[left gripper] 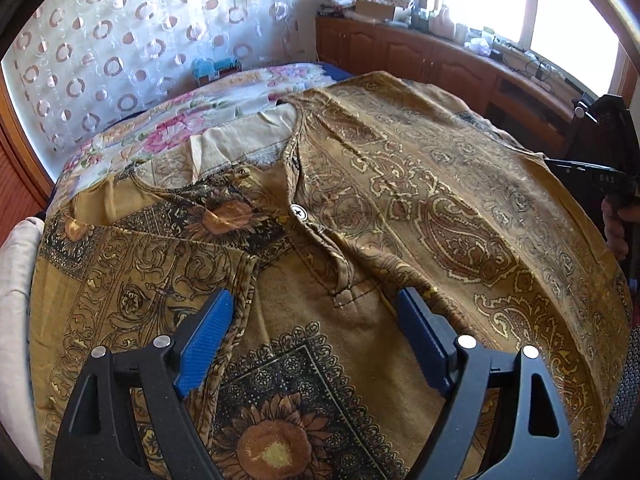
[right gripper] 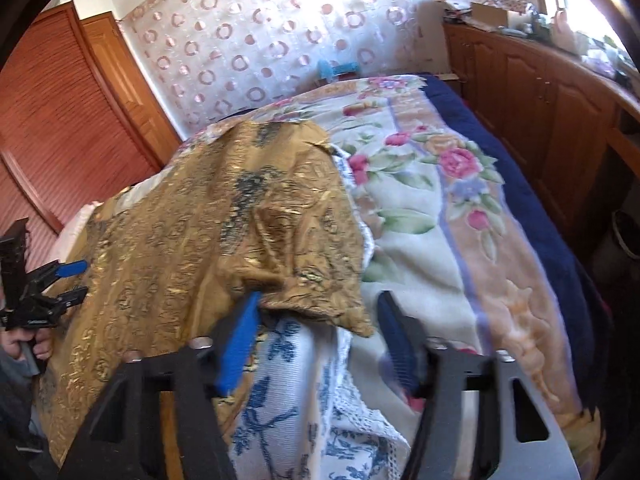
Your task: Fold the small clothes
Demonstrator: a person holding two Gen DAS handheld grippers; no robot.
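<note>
A mustard-brown garment [left gripper: 400,208] with paisley and sunflower print lies spread on the bed, its neckline and a white button [left gripper: 298,212] facing up. My left gripper [left gripper: 316,320] hovers open just above the chest below the placket, with nothing between its blue pads [left gripper: 208,340]. In the right wrist view the garment's [right gripper: 200,240] crumpled side corner [right gripper: 320,304] hangs between the fingers of my right gripper [right gripper: 320,332]. Its blue pad [right gripper: 240,344] touches the fold, the other finger stands apart, so the jaws are open. The left gripper [right gripper: 78,284] shows at the far left, held by a hand.
A white cloth with blue flower print [right gripper: 288,400] lies under the garment's corner. The bed carries a floral blanket [right gripper: 420,200] with a navy edge [right gripper: 512,168]. Wooden cabinets [right gripper: 540,100] run along the right, a patterned curtain [left gripper: 140,40] hangs behind, and louvred doors [right gripper: 60,120] stand at the left.
</note>
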